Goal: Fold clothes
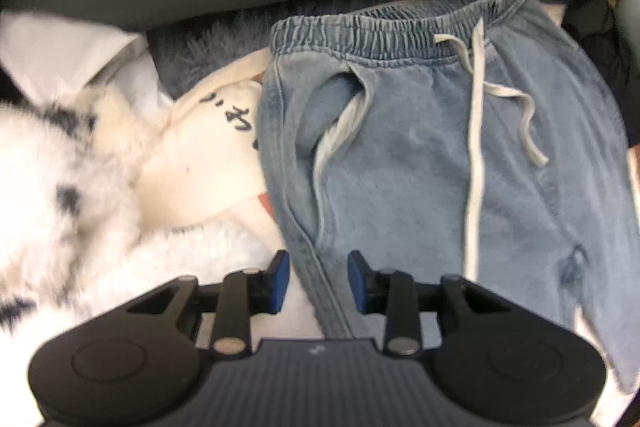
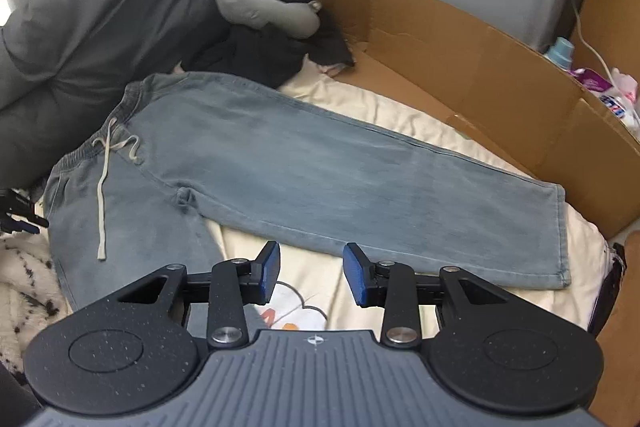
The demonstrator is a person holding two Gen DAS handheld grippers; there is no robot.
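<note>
While both grippers [image 1: 318, 281] [image 2: 311, 275] gape empty, jeans [image 2: 280, 163] lie flat, waistband toward pillow [image 2: 92, 15].

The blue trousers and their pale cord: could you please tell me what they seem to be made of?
The blue trousers look like soft, faded denim, matte: washed-out colour and stitched seams. The pale cord looks like flat woven cotton, though the blur leaves that open.

Ahead of my right gripper [image 2: 311, 275] lie faded, matt denim trousers [image 2: 280, 163] on smooth cream cloth [image 2: 400, 115]. Left of my left gripper [image 1: 318, 281] I see fluffy white fleece [image 1: 60, 187]. Both grippers are matt black plastic
</note>
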